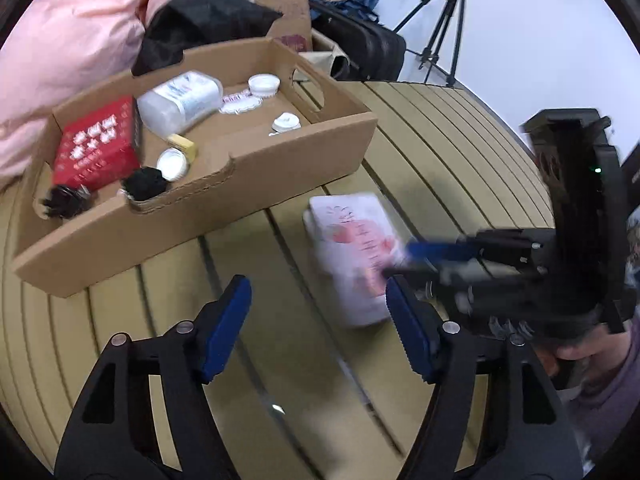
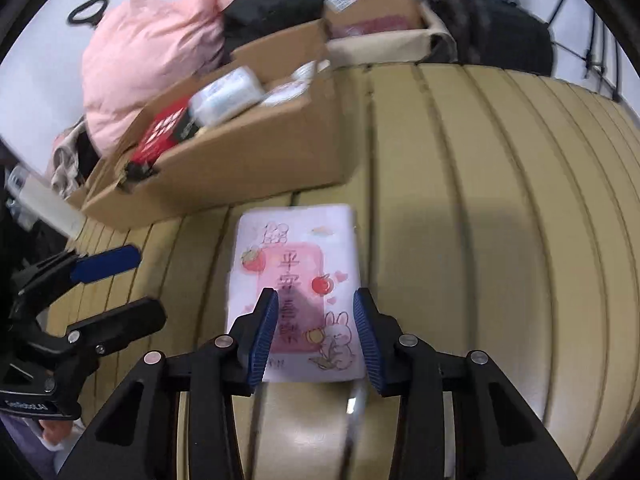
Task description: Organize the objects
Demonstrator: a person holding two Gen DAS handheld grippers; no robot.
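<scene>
down on the slatted beige table (image 2: 480, 200), a white packet (image 2: 296, 280) printed with pink art, strawberries and a rabbit is lying flat, just in front of the long side of the open cardboard box (image 1: 256, 168) and apart from it. the right gripper (image 2: 316, 336) is hovering over the near end of the white packet with its blue pads standing partly apart, one to each side of the printed panel; the pads are not pressing on the packet, so nothing is being gripped. the left gripper (image 1: 320, 328) is hanging over bare table beside the packet, on the side away from the right gripper, its jaws spread and nothing lying between them. one of its blue fingers (image 1: 408, 332) is sitting just beside the packet's near corner, though the blur is making contact impossible to judge. inside the cardboard box a red carton (image 1: 96, 148), a clear plastic bottle (image 1: 180, 100), several small white-lidded jars (image 1: 262, 84) and a black clump (image 1: 146, 184) are lying. beyond the box a pink bundle of fabric (image 1: 68, 52) is resting, and a black tripod (image 1: 448, 20) is standing further off behind the table.
</scene>
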